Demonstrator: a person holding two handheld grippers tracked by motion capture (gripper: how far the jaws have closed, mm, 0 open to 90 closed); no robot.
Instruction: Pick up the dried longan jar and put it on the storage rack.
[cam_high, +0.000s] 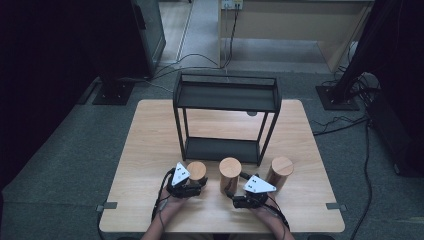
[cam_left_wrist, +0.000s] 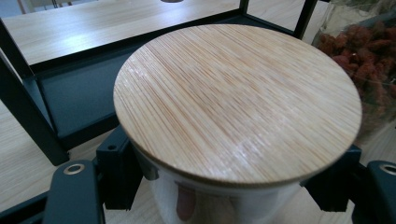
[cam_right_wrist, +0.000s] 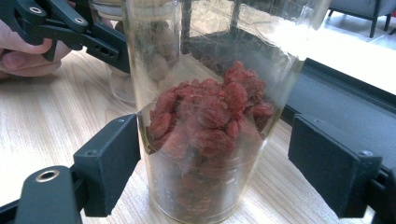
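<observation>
Three glass jars with bamboo lids stand in a row before a black two-tier shelf (cam_high: 225, 95). My left gripper (cam_high: 199, 183) has its jaws on both sides of the short left jar (cam_high: 196, 170), just under the lid (cam_left_wrist: 233, 102), with the pads against the glass. The left gripper (cam_left_wrist: 224, 186) is shut on it. My right gripper (cam_high: 234, 192) straddles the middle jar (cam_high: 230, 172), which holds red dried berries (cam_right_wrist: 210, 116). The right gripper (cam_right_wrist: 215, 168) is open, one pad near the glass and a small gap at the other. The right jar (cam_high: 280, 170) stands alone.
The wooden table (cam_high: 150, 130) carries the shelf at its middle, and the shelf's dark lower tier (cam_left_wrist: 79, 93) lies just behind the jars. In the right gripper view, a hand (cam_right_wrist: 23, 51) holds the left gripper (cam_right_wrist: 93, 37) beyond the berry jar. Cables and dark stands lie on the floor behind.
</observation>
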